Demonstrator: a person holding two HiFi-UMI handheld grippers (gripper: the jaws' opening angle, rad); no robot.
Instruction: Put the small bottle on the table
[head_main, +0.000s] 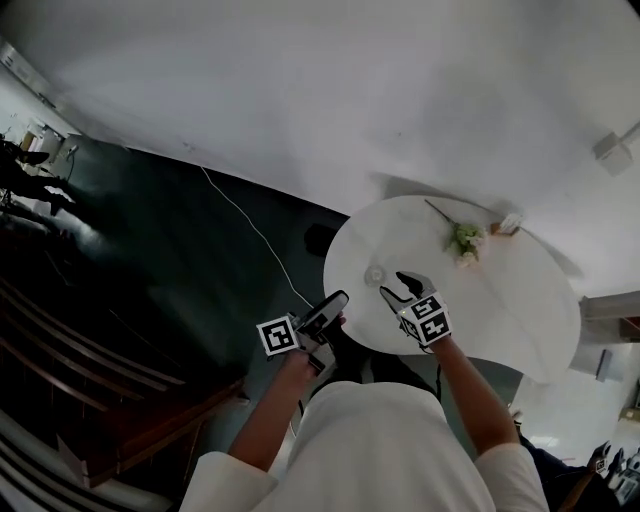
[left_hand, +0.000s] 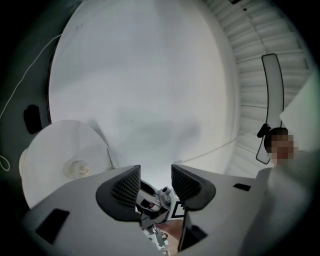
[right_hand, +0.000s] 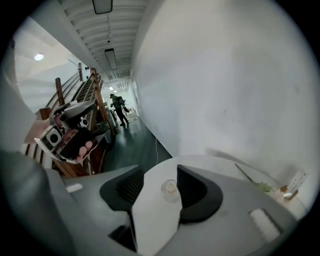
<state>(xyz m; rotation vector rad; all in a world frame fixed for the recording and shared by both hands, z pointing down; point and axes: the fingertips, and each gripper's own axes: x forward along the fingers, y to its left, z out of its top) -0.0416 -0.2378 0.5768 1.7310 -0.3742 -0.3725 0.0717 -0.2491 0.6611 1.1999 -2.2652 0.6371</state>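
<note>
Already the small bottle (head_main: 375, 275) stands upright on the round table (head_main: 500, 300), close to its left edge. The right gripper (head_main: 398, 285) hangs nearest, above and just beside the bottle. Its jaws are half apart and grip nothing, and the bottle's cap shows below between them. The left gripper (head_main: 338, 303), likewise half open and empty, sits off the table's edge, farther away.

The small bottle (head_main: 374, 275) sits on the table (head_main: 480, 310), left of the flower (head_main: 465, 240).
</note>
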